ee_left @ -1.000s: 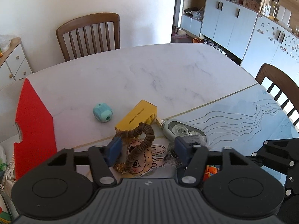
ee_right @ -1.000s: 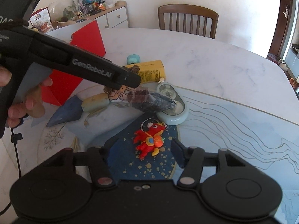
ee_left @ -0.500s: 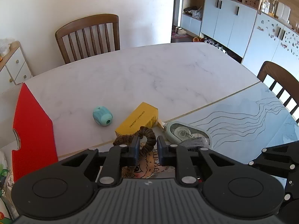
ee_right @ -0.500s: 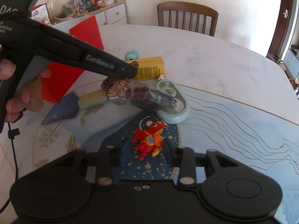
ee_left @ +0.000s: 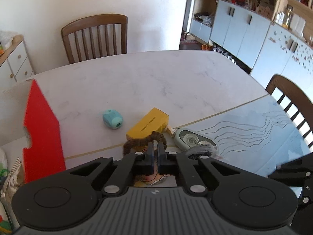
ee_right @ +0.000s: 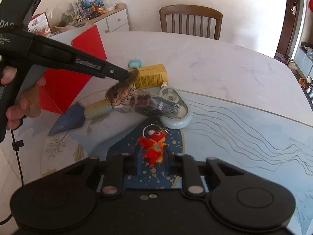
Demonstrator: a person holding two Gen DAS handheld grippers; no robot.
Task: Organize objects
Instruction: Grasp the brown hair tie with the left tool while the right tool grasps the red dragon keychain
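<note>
A brown hair scrunchie (ee_left: 137, 142) lies on a cartoon-printed packet (ee_right: 125, 98) in the middle of the table. My left gripper (ee_left: 154, 146) is shut on the scrunchie's near edge. In the right wrist view the left gripper (ee_right: 125, 76) comes in from the left, its tip at the scrunchie (ee_right: 121, 85). A red dragon keychain (ee_right: 153, 146) lies on the dark blue patch of the mat. My right gripper (ee_right: 152, 156) is shut on the keychain's lower half, one pad on each side.
A yellow box (ee_left: 147, 124), a teal sharpener (ee_left: 112, 118) and a grey-green correction tape (ee_left: 193, 140) lie just beyond the scrunchie. A red open box (ee_left: 42, 129) stands at the left. A blue patterned mat (ee_left: 254, 127) covers the right. Wooden chairs (ee_left: 95, 37) stand around the table.
Both grippers went from open to shut: the left closed on the brown scrunchie, the right closed around the red dragon keychain. Neither hand travelled much.
</note>
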